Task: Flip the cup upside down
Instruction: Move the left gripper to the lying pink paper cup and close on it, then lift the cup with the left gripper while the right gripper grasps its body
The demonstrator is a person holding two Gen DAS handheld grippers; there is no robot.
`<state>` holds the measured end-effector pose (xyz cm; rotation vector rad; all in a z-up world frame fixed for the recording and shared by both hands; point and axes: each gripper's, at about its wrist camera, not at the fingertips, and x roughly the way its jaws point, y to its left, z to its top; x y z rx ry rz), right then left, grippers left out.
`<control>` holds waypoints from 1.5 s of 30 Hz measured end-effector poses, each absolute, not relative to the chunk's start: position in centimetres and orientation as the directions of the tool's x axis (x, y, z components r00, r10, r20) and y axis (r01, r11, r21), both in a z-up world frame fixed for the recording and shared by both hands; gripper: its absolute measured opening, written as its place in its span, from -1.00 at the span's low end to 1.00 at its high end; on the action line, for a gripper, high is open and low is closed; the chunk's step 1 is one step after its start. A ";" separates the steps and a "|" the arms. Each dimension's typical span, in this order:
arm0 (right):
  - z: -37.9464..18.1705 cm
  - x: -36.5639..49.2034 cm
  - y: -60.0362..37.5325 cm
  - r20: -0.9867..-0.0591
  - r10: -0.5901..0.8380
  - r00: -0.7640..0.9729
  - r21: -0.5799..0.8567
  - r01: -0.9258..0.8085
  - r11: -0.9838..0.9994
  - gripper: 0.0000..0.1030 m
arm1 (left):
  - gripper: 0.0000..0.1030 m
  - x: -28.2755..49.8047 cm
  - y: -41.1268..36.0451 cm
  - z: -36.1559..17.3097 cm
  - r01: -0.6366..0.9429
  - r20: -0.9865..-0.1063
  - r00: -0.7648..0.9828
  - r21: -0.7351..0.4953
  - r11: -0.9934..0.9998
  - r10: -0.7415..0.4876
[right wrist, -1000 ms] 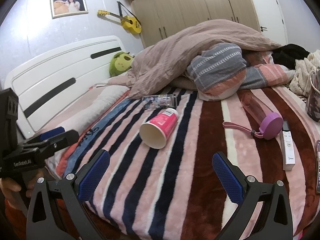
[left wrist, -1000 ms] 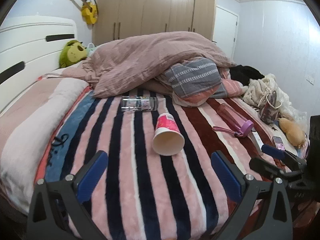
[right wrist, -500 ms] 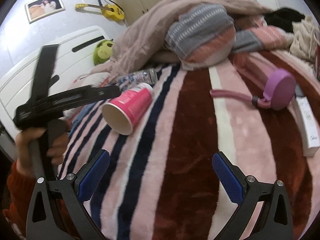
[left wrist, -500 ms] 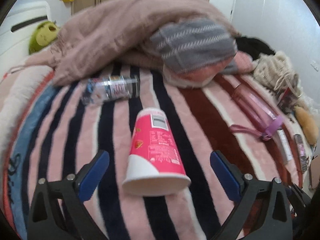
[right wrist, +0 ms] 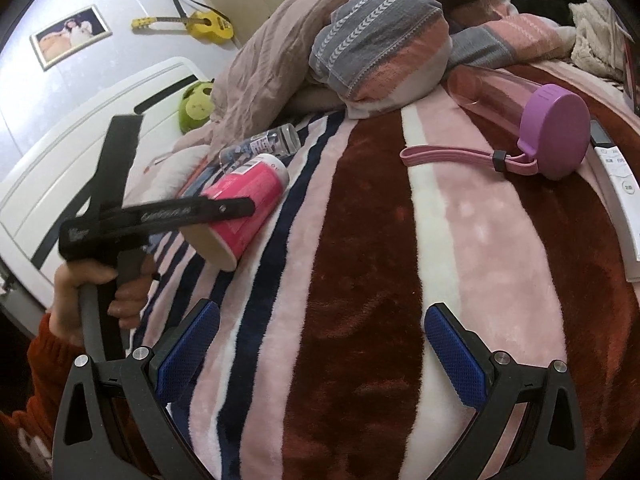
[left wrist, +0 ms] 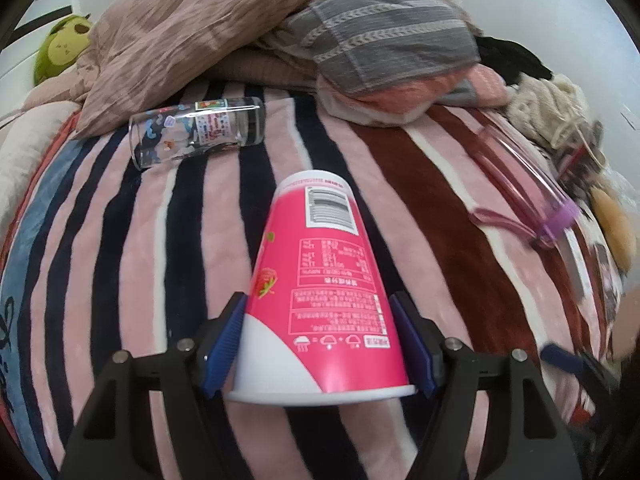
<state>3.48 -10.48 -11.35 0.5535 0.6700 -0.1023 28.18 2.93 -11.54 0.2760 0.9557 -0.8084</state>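
Observation:
A pink and white paper cup (left wrist: 320, 300) lies on its side on the striped blanket, its open mouth towards me. My left gripper (left wrist: 320, 344) has its blue pads against both sides of the cup near the rim, shut on it. The right wrist view shows the cup (right wrist: 244, 208) still resting on the blanket, with the left gripper's finger across it. My right gripper (right wrist: 320, 356) is open and empty, low over the blanket, to the right of the cup.
A clear glass (left wrist: 196, 132) lies on its side behind the cup. A pink bottle with a purple lid (right wrist: 552, 136) and a white remote (right wrist: 616, 184) lie to the right. Heaped bedding (left wrist: 280, 36) fills the back. A green plush toy (right wrist: 196, 106) sits by the headboard.
My left gripper moved forward to the cup and closed its pads onto the cup's sides. My right gripper dropped lower and closer to the blanket, staying open.

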 end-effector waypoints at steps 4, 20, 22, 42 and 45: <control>-11.3 3.5 -10.6 -0.608 0.104 0.787 0.483 0.264 0.835 1.00 | 0.34 25.8 5.1 -11.3 0.740 -0.812 0.291 -0.144 0.657 -0.505; -11.0 8.5 -7.0 -0.573 0.378 0.727 0.672 0.154 0.724 0.89 | 0.34 20.5 11.7 -13.1 0.727 -0.789 0.235 -0.245 0.641 -0.567; -11.3 9.8 -6.6 -0.581 0.408 0.704 0.688 0.157 0.708 0.89 | 0.34 20.4 12.2 -13.0 0.727 -0.780 0.237 -0.253 0.638 -0.580; -12.4 18.8 -3.3 -0.593 0.551 0.587 0.739 0.125 0.663 0.50 | 0.34 20.2 14.0 -13.1 0.723 -0.732 0.224 -0.318 0.614 -0.643; -12.7 19.4 -3.1 -0.575 0.569 0.588 0.757 0.119 0.643 0.15 | 0.34 20.4 14.0 -13.1 0.723 -0.729 0.222 -0.322 0.611 -0.647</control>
